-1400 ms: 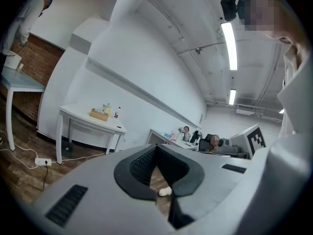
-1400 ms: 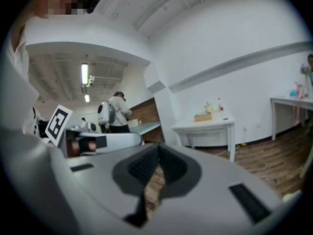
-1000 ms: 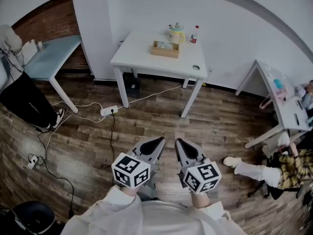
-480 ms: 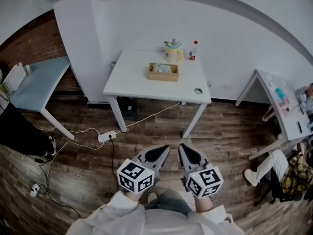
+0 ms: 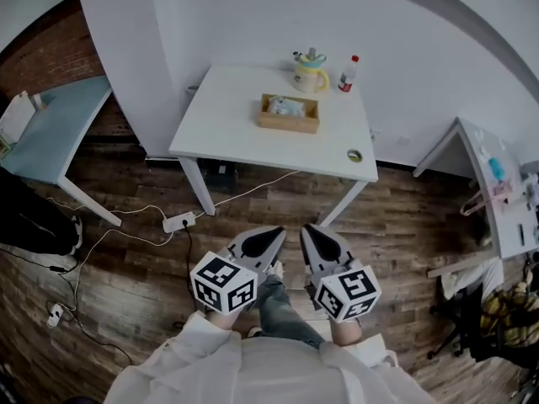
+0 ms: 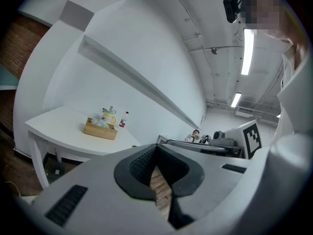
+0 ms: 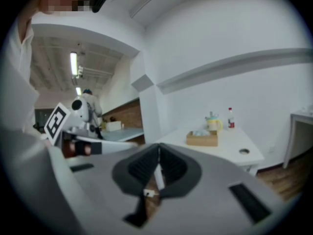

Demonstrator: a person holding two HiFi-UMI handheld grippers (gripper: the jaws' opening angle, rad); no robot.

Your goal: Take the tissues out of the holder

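A person in a pale long-sleeved top stands on a dark wood-plank floor, seen from above, with a grey two-jaw tool in each hand. The left tool and the right tool sit side by side low in the head view. Each carries a white cube with black square markers.

Both point toward a white rectangular desk, which stands well apart from them against a white wall. In the left gripper view, the left tool has its black padded jaw tips meeting, and only floor shows through the gap behind them. In the right gripper view, the right tool is closed the same way, with nothing in its grip.

Near the back of the desk lies a shallow light-brown wooden holder. Pale crumpled tissues are inside it. Just behind the holder stand a yellow lidded pot and a small clear bottle with a red cap.

On the floor to the left of the desk, a white power strip trails cables.
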